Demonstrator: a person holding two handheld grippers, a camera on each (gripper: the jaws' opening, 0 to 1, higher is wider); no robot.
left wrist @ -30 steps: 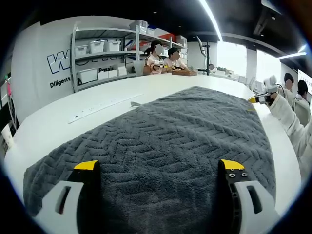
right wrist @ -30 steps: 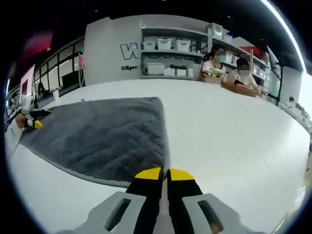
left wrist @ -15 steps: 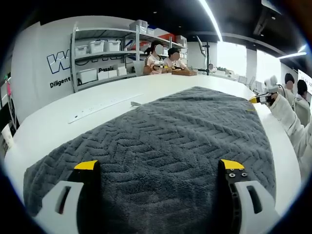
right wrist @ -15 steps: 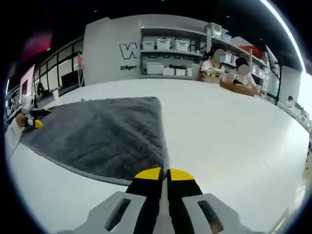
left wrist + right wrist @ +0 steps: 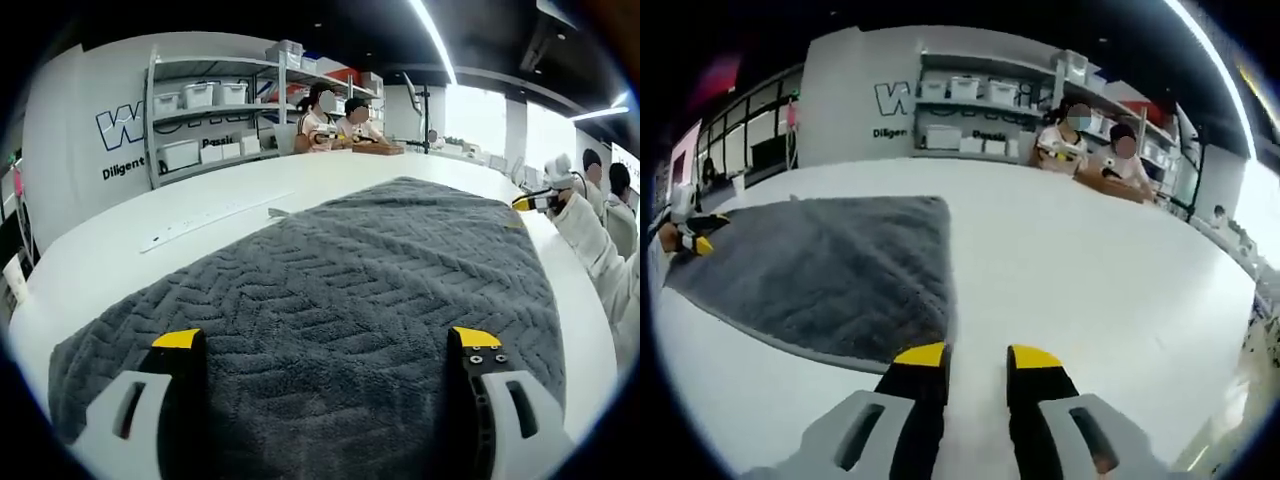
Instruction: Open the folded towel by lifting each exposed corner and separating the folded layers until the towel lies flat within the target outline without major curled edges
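Note:
A dark grey towel [image 5: 350, 290] with a zigzag weave lies spread flat on the white table [image 5: 120, 260]. My left gripper [image 5: 327, 340] is open wide, its yellow-tipped fingers [image 5: 178, 340] low over the towel's near end. At the far right corner a white sleeve holds the right gripper [image 5: 528, 203]. In the right gripper view the towel [image 5: 830, 270] lies to the left, its near corner just ahead of my right gripper [image 5: 975, 357]. That gripper is open a little, with bare table between its tips. The left gripper [image 5: 690, 240] shows small at the towel's far left end.
Shelves with white bins [image 5: 200, 110] line the back wall. People sit at the table's far end by a brown box [image 5: 1110, 180]. A thin pale strip [image 5: 210, 215] lies on the table left of the towel. Wide bare table [image 5: 1110, 280] stretches right of the towel.
My right gripper's jaws, shut before, have parted a little, and its view has shifted slightly. The left gripper and the towel have not moved.

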